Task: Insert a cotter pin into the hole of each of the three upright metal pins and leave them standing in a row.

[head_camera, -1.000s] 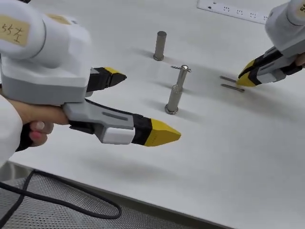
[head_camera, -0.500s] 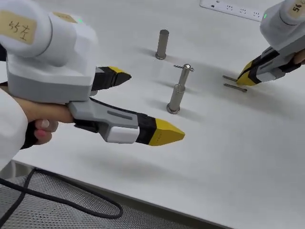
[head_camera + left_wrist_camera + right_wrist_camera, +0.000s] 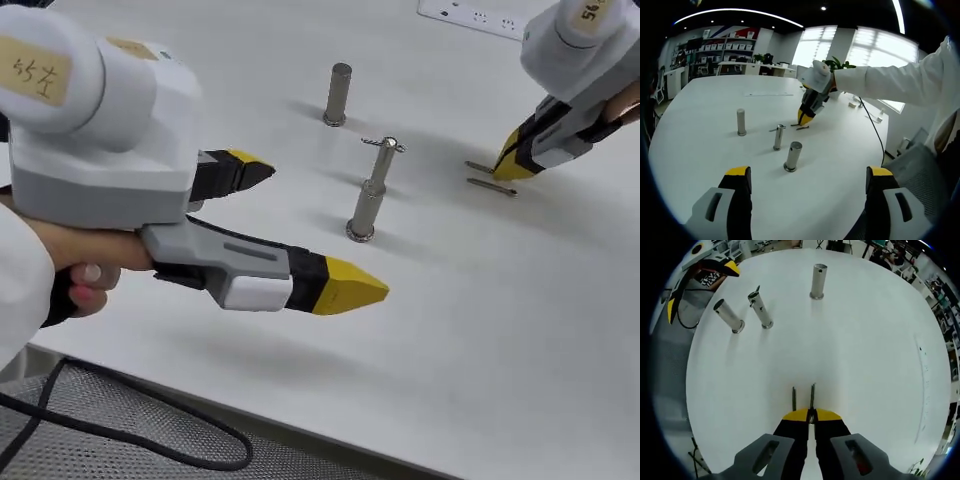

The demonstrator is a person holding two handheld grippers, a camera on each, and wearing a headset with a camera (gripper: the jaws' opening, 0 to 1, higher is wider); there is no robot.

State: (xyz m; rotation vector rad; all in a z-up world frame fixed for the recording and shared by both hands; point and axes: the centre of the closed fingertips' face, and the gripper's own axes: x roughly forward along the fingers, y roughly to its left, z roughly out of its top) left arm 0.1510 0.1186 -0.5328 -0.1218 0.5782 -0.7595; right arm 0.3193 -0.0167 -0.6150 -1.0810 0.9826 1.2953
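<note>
Right claw (image 3: 508, 170), upper right: clenched on cotter pin (image 3: 478, 165) flat on table (image 3: 450, 330) | pin looks light, thin, slippery; grip near its head | left claw (image 3: 320, 230), lower left: spread wide, empty

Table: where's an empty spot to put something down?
The big bare table stretch by the near edge, right of the left gripper and nearer than the cotter pins, is free. So is the patch left of the far metal pin. It's crowded among the three metal pins and at the right gripper by the cotter pins.
</note>
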